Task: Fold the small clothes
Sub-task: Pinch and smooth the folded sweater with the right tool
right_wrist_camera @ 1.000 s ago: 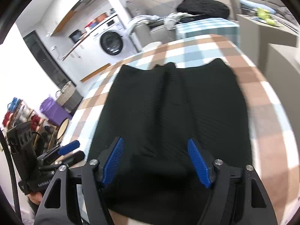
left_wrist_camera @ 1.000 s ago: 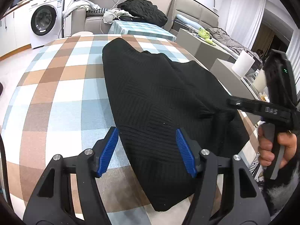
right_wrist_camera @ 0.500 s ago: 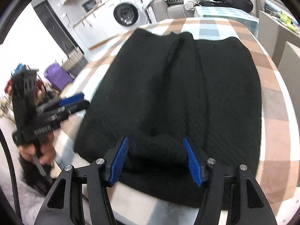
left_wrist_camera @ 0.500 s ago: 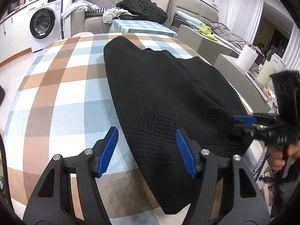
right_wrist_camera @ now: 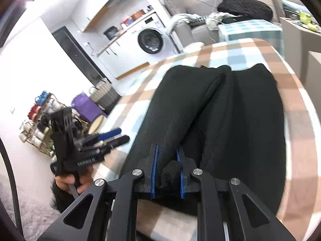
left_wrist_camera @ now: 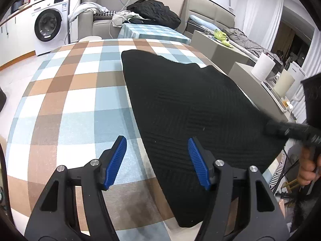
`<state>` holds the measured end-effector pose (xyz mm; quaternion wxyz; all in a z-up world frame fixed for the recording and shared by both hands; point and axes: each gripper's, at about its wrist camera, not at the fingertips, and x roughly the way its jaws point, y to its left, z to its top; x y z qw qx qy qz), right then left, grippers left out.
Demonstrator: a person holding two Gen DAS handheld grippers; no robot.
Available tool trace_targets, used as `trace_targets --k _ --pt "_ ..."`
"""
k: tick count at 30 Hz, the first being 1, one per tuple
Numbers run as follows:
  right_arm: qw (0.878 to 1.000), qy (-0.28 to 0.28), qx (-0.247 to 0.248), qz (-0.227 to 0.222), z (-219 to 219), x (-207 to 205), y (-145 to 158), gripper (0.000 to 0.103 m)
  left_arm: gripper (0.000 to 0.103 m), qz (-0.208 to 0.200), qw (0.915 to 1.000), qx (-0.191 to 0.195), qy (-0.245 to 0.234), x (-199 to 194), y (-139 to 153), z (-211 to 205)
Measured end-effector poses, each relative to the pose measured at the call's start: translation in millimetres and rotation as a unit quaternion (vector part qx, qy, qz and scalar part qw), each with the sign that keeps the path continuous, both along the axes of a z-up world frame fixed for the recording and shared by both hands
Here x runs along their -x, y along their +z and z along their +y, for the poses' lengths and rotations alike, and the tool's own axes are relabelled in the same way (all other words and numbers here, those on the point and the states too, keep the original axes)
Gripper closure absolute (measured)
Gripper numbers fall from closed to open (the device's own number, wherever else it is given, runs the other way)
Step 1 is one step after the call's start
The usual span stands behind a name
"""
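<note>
Both views are evenly and brightly lit; strong fisheye bending is seen at the edges, and the right wrist view is smeared by motion blur.

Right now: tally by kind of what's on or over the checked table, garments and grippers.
Black knit garments: 1
Grippers: 2, left gripper open beside the garment's edge, right gripper closed on a bunch of its fabric
Total: 3

Garment (left_wrist_camera: 192, 108) on table (left_wrist_camera: 76, 100) (right half); washing machine (left_wrist_camera: 50, 28) behind, sofa (left_wrist_camera: 96, 22) beside it.
</note>
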<state>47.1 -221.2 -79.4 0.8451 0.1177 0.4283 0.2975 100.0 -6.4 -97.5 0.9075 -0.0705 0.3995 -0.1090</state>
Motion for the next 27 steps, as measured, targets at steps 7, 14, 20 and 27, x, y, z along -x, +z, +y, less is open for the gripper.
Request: trace_targets --k 7,14,20,27 --pt "0.995 -0.013 0.077 0.064 6.9 -7.8 -45.7 0.075 0.041 0.03 0.9984 -0.007 -0.047 1.6 -11.7 -25.1" --pt "0.997 -0.023 0.051 0.062 5.7 -27.3 -47.5 0.065 0.03 0.048 0.9897 -0.059 -0.122 16.3 -29.7 -59.8" --pt "0.994 -0.082 0.005 0.069 13.0 -68.6 -58.7 0.064 0.029 0.05 0.9894 -0.048 -0.128 19.4 -30.7 -59.0" --pt "0.997 -0.076 0.023 -0.011 29.0 -80.6 -32.2 0.094 0.029 0.044 0.9969 0.006 -0.065 8.1 -17.6 -27.4"
